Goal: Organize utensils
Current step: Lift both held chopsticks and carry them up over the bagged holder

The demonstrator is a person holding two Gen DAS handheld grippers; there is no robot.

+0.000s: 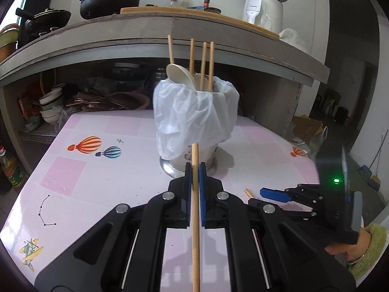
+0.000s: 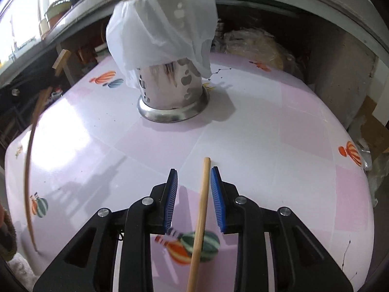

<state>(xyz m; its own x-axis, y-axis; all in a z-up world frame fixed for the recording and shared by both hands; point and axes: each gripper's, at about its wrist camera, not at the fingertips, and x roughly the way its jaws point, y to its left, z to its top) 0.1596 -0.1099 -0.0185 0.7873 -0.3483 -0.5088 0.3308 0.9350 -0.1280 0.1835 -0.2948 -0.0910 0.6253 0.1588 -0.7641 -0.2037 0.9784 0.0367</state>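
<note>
A steel utensil holder [image 1: 187,160] draped in a white plastic bag [image 1: 194,112] stands on the pink balloon-print table [image 1: 97,170]. Several wooden chopsticks [image 1: 211,63] and a white spoon [image 1: 180,75] stick out of it. My left gripper [image 1: 195,168] is shut on one chopstick [image 1: 195,219], held upright just in front of the holder. My right gripper [image 2: 194,172] is open, and another chopstick [image 2: 203,194] lies between its blue pads, close to the right one, with neither pad pressing on it. The holder [image 2: 172,90] stands beyond it.
A grey counter [image 1: 145,31] with pots and bottles overhangs a shelf holding stacked bowls [image 1: 48,107]. An oil bottle [image 1: 9,170] stands at the left, a cardboard box [image 1: 306,126] at the right. A hand in a green sleeve [image 1: 364,250] holds the right gripper.
</note>
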